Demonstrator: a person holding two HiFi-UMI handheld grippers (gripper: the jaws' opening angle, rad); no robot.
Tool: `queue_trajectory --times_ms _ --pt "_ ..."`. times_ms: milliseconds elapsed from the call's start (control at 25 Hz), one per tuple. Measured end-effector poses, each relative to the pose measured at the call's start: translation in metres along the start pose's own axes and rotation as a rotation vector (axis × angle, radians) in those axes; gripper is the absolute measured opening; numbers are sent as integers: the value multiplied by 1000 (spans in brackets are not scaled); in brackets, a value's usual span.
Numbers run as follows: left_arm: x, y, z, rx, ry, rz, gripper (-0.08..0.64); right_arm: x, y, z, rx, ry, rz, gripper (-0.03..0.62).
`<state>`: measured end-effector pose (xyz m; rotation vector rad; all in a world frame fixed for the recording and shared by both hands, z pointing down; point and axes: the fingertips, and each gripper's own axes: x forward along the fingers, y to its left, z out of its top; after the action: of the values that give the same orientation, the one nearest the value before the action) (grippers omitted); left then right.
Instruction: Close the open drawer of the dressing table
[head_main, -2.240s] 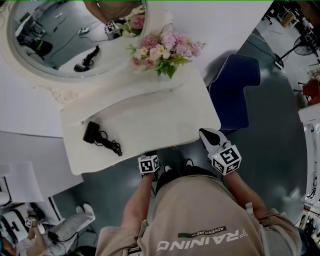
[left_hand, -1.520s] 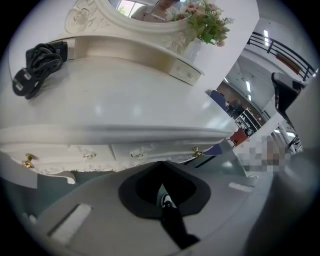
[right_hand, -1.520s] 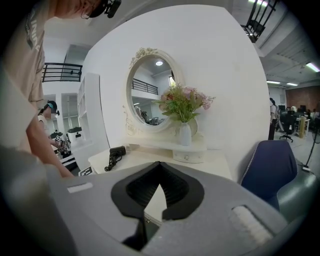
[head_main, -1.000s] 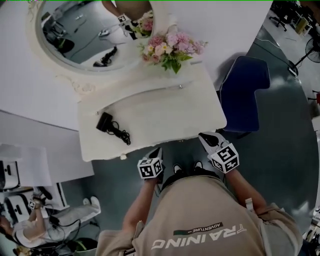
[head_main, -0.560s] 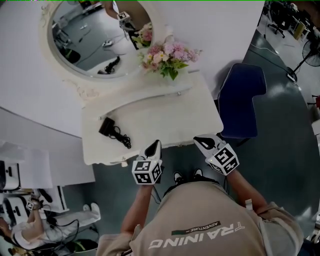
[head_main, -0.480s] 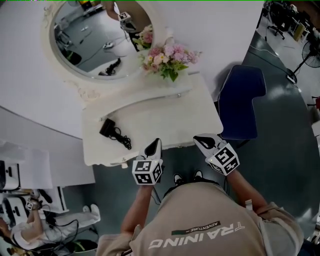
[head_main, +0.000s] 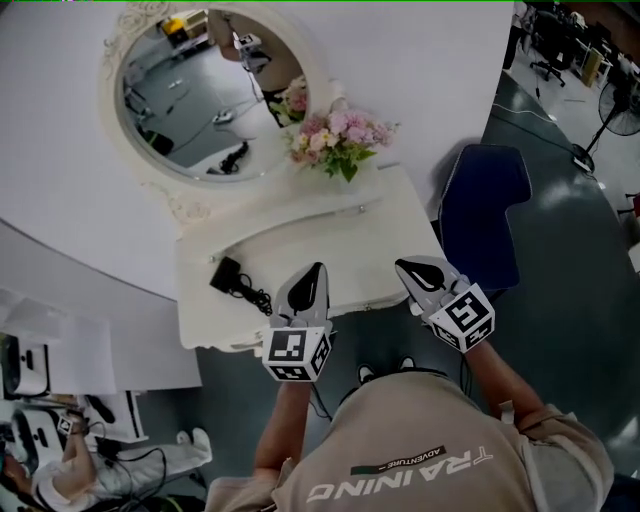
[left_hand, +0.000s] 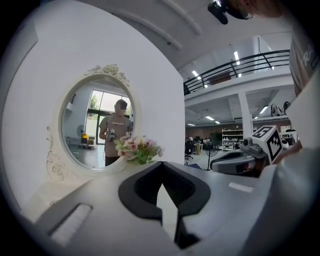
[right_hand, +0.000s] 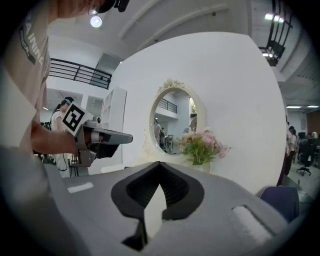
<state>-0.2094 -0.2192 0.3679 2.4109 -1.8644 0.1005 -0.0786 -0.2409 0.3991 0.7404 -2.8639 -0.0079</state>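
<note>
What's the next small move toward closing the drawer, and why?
Probably lower the left gripper and right gripper toward the front edge of the dressing table. Both are shut and empty, and their views face the mirror and flowers. No view shows the drawer, so it likely has to be found before pushing.

Beyond both jaws, the bench (head_main: 370, 250) looks smooth and cream-painted with a faint sheen. Its mirror (head_main: 200, 100) is glossy glass in a carved matt frame (head_main: 192, 207). The jaws are matt grey plastic, lined with ribbed black.
</note>
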Motion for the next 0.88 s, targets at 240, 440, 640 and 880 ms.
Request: queue_trajectory --times_ms 240,440,640,880 --pt "-10 -3 27 30 -68 7 17 -11 0 34 -48 -90 -45 2" --pt "-13 -3 41 55 -88 17 17 -23 1 59 -82 -166 -66 2" --pt "-16 -6 38 60 -81 29 17 -29 5 62 -75 -189 -70 2" --pt "-19 -5 34 39 -75 50 17 -29 12 61 -92 -193 -58 2"
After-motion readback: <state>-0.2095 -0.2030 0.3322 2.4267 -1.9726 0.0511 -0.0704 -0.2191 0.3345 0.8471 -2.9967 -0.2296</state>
